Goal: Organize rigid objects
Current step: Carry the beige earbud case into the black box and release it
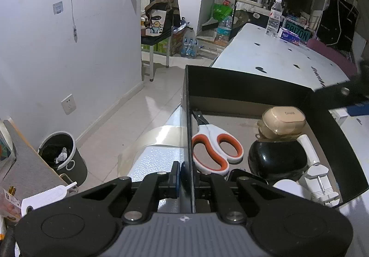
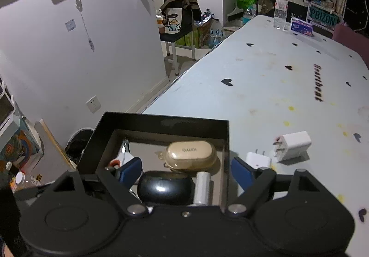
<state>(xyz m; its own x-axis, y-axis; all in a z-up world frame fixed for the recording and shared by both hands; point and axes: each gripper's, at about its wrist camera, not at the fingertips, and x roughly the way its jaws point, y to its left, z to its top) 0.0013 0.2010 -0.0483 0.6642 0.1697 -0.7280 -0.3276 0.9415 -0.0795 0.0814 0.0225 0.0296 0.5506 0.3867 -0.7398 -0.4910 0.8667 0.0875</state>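
Left gripper is clamped on the black box's wall; right gripper, spread wide above it, holds nothing. Chargers beside the box could be knocked away.

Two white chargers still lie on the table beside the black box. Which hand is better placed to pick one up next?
The right. The right gripper is open and empty, with the white chargers just beside it on the table. The left gripper is shut on the wall of the black box, steadying it.
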